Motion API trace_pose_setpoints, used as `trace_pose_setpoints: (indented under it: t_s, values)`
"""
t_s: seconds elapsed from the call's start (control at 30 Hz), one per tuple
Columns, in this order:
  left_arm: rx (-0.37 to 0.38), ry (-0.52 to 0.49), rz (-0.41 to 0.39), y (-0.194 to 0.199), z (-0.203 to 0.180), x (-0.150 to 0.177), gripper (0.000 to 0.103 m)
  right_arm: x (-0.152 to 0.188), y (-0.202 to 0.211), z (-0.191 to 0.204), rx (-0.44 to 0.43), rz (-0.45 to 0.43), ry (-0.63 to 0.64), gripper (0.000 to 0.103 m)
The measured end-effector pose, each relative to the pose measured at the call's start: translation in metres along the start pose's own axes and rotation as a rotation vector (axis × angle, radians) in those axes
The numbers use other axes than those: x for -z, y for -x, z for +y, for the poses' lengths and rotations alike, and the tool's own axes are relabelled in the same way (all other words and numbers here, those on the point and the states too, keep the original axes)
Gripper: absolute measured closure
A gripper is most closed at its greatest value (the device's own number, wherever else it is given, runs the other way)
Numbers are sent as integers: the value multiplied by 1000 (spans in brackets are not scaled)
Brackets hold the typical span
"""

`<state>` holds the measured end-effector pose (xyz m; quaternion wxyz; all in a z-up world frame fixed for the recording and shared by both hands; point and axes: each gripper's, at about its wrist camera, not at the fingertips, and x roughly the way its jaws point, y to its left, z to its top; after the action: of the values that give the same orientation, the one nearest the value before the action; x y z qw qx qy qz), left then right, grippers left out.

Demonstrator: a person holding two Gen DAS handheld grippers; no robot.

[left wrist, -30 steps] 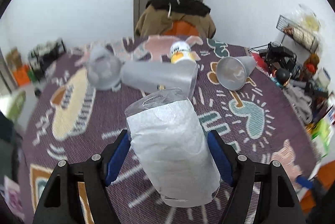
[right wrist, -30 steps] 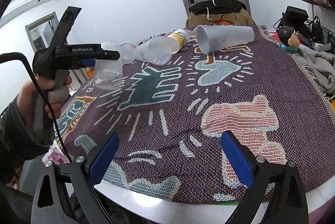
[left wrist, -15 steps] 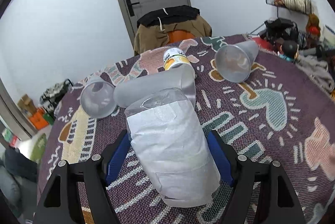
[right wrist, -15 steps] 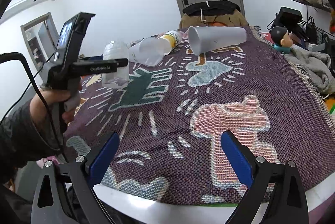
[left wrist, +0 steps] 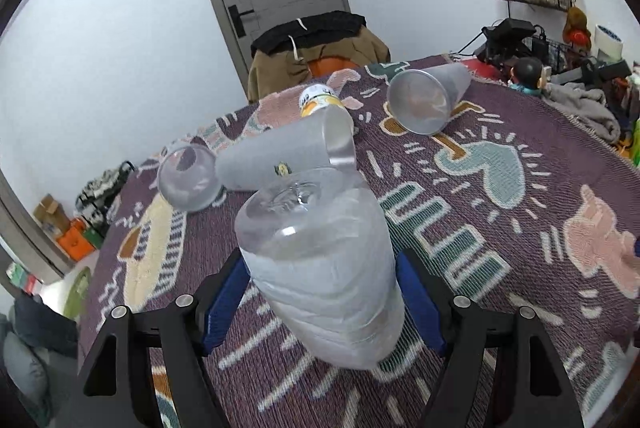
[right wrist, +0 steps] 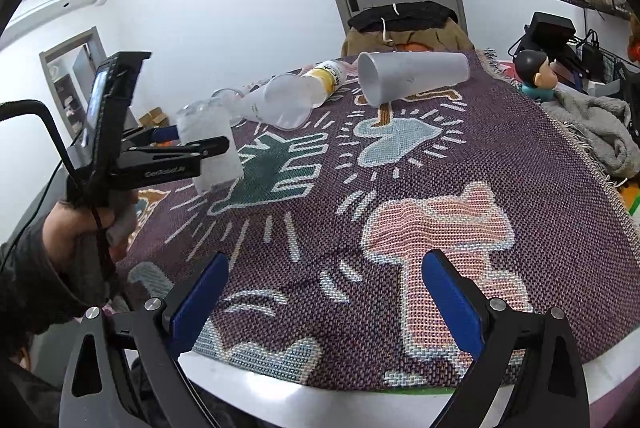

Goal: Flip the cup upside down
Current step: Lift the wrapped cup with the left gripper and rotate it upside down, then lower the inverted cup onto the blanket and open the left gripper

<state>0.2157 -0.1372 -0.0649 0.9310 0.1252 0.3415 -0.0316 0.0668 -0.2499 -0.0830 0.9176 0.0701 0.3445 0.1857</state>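
My left gripper (left wrist: 322, 302) is shut on a clear plastic cup wrapped in white paper (left wrist: 324, 268). The cup is held above the patterned cloth, tilted, its closed base toward the far side and its mouth low and near. In the right wrist view the same cup (right wrist: 210, 144) shows in the left gripper (right wrist: 200, 148) at the left, over the table's left part. My right gripper (right wrist: 324, 304) is open and empty above the table's near edge.
On the purple patterned cloth (left wrist: 500, 228) lie a frosted cup on its side (left wrist: 288, 152), a small clear cup (left wrist: 186, 182), a grey cup on its side (left wrist: 426, 94) and a yellow-labelled bottle (left wrist: 320, 100). A chair with clothes (left wrist: 316, 44) stands behind. Clutter lies at the right.
The left gripper has lifted and turned with the cup, tilting the cup further over. The right gripper has stayed open and nearly still.
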Motion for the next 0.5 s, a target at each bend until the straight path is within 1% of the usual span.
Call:
trace_pose_setpoints:
  t_s: [0.13,0.27,0.43,0.47,0.5]
  values:
    - [47,-14,18,8,-4,4,30,1,0,2,-7,9,4,5]
    - [73,-44,17,15,-12,10,29,2,-1,4,-16,17,5,5]
    - [133,4,35,21,-4,12,29,2,1,4,-17,17,3,5]
    - [144,13,32,23,-1,12,27,2,1,4,-14,17,3,5]
    - [152,19,27,25,1,11,19,1,1,4,-14,17,2,5]
